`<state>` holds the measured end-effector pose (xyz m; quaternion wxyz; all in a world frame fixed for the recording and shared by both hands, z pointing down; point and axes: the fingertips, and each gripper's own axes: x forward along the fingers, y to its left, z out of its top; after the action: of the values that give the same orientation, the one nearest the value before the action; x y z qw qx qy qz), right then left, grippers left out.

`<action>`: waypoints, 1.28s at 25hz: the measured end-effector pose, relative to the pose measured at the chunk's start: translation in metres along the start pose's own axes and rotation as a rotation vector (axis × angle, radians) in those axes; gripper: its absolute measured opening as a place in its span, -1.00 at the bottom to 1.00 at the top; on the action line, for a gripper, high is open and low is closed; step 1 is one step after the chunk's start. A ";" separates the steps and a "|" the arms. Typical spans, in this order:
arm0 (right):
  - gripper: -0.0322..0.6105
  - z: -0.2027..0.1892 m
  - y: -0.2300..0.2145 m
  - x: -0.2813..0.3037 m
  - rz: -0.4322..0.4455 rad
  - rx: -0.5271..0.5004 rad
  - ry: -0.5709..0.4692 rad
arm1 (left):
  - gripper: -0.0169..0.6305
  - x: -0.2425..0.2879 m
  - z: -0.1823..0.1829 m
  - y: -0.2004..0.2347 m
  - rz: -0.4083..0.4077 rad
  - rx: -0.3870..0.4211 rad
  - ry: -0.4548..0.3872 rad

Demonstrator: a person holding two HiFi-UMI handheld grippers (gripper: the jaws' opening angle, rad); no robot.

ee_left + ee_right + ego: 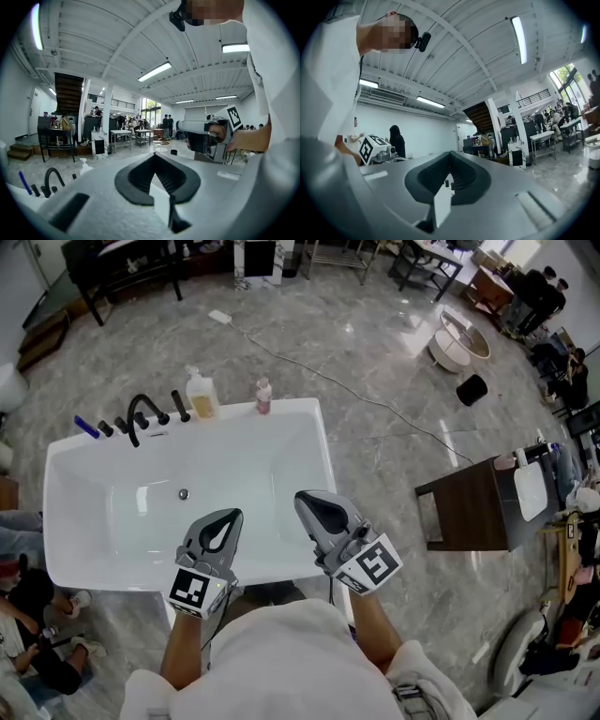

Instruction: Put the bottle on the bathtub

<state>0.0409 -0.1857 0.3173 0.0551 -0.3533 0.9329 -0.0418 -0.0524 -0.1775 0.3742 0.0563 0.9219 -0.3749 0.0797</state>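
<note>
A small pink-capped bottle (263,396) stands upright on the far rim of the white bathtub (309,484). Next to it is a yellow pump bottle (201,396), which appears pale in the left gripper view (84,165). A black faucet (142,413) (51,177) sits further left on the same rim. My left gripper (232,515) (154,154) hovers over the tub's near side, shut with nothing in it. My right gripper (302,496) (451,153) is beside it above the near right corner, also shut and holding nothing. Both point up and away from the bottles.
A dark wooden cabinet (469,507) stands on the marble floor right of the tub. A cable (375,404) runs across the floor behind it. A white basin (459,338) lies far right. A blue object (86,427) rests on the tub's left rim. People sit at the lower left (28,634).
</note>
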 end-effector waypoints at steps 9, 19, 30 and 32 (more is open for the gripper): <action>-0.90 0.008 0.013 0.000 0.037 -0.023 0.021 | -0.93 -0.004 0.005 0.004 0.022 -0.008 -0.016; -0.90 0.004 0.017 -0.004 0.052 -0.020 0.025 | -0.93 0.002 0.006 -0.006 0.015 -0.011 -0.020; -0.90 -0.001 0.020 -0.001 0.057 -0.013 0.035 | -0.93 -0.005 0.004 -0.003 0.031 -0.016 -0.010; -0.90 -0.002 0.021 -0.002 0.059 -0.013 0.038 | -0.93 -0.005 0.002 -0.005 0.029 -0.016 -0.002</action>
<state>0.0284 -0.1688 0.3170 0.0364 -0.3253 0.9440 -0.0409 -0.0521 -0.1707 0.3707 0.0622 0.9159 -0.3890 0.0768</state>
